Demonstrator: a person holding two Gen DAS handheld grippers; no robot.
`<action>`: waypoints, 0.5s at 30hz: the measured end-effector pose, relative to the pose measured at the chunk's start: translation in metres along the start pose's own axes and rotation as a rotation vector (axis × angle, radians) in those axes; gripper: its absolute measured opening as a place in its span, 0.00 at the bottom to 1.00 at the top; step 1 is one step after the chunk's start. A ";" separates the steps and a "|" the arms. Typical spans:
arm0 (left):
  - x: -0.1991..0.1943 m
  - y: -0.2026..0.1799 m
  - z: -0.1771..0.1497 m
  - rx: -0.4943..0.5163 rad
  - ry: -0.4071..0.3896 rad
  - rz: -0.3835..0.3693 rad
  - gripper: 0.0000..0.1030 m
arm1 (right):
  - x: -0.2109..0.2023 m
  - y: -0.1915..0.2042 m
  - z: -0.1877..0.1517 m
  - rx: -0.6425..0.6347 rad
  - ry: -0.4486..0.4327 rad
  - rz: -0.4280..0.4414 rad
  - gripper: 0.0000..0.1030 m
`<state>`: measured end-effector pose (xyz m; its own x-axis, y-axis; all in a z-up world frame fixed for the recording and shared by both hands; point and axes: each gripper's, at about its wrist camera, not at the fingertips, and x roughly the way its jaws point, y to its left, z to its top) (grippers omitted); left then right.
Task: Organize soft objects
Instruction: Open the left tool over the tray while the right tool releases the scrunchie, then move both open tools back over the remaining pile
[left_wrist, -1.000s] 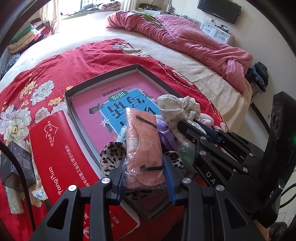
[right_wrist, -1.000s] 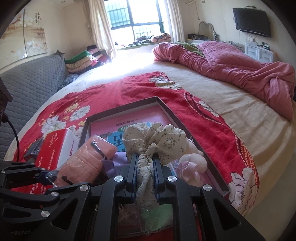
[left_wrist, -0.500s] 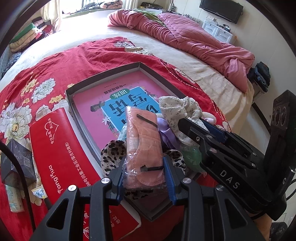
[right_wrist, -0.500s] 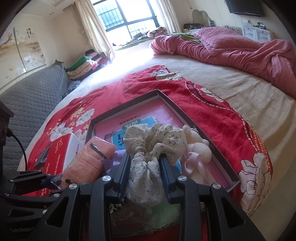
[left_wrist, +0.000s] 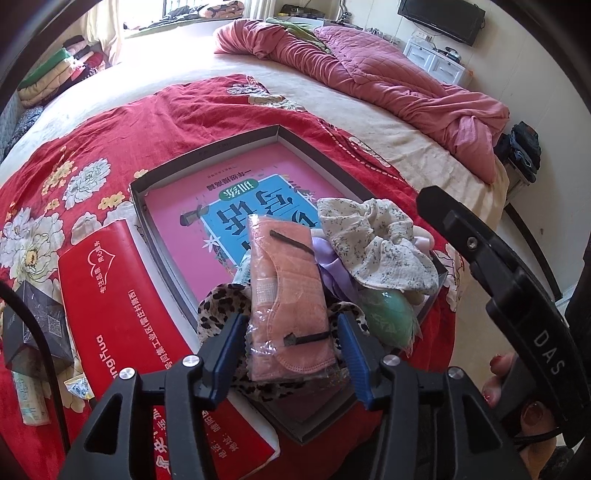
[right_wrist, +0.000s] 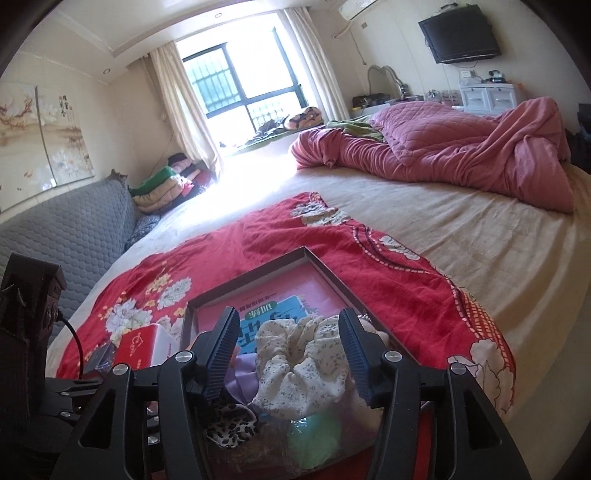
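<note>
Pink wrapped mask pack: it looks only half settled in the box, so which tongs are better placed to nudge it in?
Left. The left tongs have just been opening and straddle the mask pack, pads clear. The right tongs frame the floral scrunchie.

The pink book (left_wrist: 236, 225) in the grey box (left_wrist: 207, 155) is partly covered by the wrapped pink face mask (left_wrist: 288, 295) and the floral scrunchie (left_wrist: 376, 247). The leopard-print scrunchie (left_wrist: 214, 310) and green item (left_wrist: 388, 314) show only in part. The red tissue pack (left_wrist: 122, 314) is overlapped by the box corner.
</note>
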<state>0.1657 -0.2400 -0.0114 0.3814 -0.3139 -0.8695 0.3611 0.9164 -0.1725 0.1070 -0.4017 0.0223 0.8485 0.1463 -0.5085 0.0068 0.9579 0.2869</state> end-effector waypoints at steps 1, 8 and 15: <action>0.000 0.000 0.000 0.002 0.000 0.001 0.52 | 0.000 0.000 0.000 0.000 0.000 -0.006 0.56; -0.007 0.004 0.000 -0.004 -0.023 0.029 0.63 | -0.005 -0.002 0.001 0.015 -0.016 -0.007 0.56; -0.020 0.008 0.001 -0.010 -0.058 0.043 0.65 | -0.009 -0.003 0.001 0.016 -0.026 -0.032 0.66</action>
<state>0.1616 -0.2263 0.0052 0.4449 -0.2878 -0.8481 0.3346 0.9318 -0.1407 0.1006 -0.4060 0.0270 0.8611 0.1089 -0.4966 0.0425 0.9580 0.2837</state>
